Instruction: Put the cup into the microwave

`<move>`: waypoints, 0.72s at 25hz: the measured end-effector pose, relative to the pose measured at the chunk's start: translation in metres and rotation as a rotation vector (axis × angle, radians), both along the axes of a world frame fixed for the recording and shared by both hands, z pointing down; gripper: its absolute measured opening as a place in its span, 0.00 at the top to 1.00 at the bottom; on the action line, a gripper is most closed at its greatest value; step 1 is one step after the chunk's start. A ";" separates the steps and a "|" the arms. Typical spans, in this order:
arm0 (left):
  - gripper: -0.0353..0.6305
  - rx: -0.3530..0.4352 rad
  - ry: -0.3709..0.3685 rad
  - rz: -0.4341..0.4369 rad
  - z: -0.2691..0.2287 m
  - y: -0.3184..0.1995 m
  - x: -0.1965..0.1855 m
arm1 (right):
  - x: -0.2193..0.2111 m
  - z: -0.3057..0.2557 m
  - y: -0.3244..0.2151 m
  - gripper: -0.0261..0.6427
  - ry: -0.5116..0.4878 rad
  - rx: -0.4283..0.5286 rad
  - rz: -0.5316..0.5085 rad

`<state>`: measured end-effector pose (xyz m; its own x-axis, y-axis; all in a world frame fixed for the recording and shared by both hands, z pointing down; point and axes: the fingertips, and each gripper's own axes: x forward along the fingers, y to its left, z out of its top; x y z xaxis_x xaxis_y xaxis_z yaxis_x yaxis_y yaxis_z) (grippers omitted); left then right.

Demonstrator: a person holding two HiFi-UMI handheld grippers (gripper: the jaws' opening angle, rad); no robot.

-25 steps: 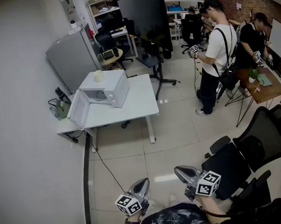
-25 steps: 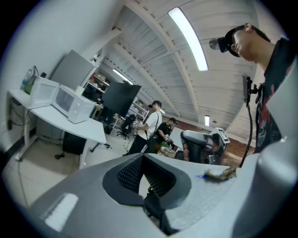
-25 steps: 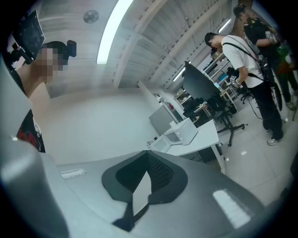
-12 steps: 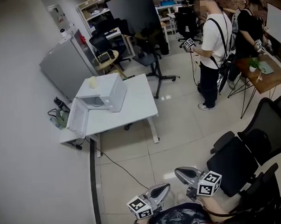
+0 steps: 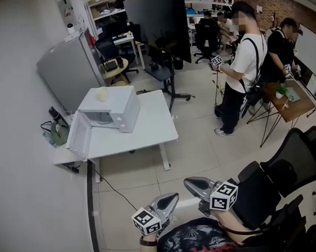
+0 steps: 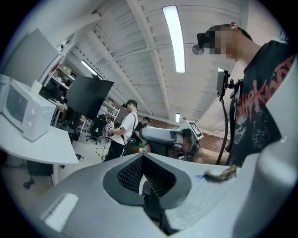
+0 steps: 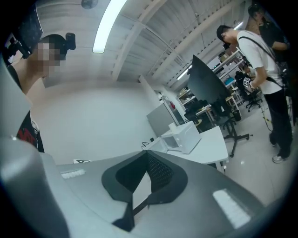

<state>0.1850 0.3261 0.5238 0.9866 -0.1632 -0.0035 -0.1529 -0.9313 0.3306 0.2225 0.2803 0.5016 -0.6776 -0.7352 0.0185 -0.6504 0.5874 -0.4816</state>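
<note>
A pale cup stands on top of the white microwave, whose door hangs open to the left. The microwave sits on a white table across the room. My left gripper and right gripper are low in the head view, far from the table, both shut and empty. In the left gripper view the microwave and the cup are at the far left, with the right gripper just ahead. The right gripper view has the microwave in the distance.
A black office chair stands close at my right. Two people stand at the back right beside a small brown table. A cable runs over the tiled floor. A grey cabinet and a black screen are behind the table.
The head view has swung, so the table and microwave sit further left. The left gripper's tip has come right, nearer the right gripper, which shifted a little left and up. Both stay shut.
</note>
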 end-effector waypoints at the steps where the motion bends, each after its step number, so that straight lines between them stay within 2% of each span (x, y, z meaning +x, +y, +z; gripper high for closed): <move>1: 0.94 0.013 0.010 0.002 -0.005 -0.011 -0.003 | -0.005 -0.006 -0.009 0.96 0.007 0.007 0.001; 5: 0.94 0.016 0.053 -0.038 -0.017 -0.044 -0.025 | -0.029 -0.007 -0.040 0.96 0.020 -0.009 -0.019; 7: 0.94 -0.021 0.076 -0.056 -0.016 -0.054 -0.039 | -0.042 -0.002 -0.052 0.96 0.031 -0.028 -0.031; 10: 0.94 -0.086 0.118 -0.039 -0.009 -0.073 -0.049 | -0.054 0.000 -0.080 0.97 0.039 -0.039 -0.038; 13: 0.94 -0.118 0.099 -0.054 0.006 -0.101 -0.060 | -0.073 0.009 -0.110 0.96 0.033 -0.058 -0.072; 15: 0.94 -0.108 0.085 -0.075 0.008 -0.126 -0.069 | -0.085 0.016 -0.134 0.97 0.024 -0.071 -0.092; 18: 0.94 -0.093 0.100 -0.109 0.002 -0.168 -0.086 | -0.099 0.028 -0.177 0.96 0.001 -0.092 -0.111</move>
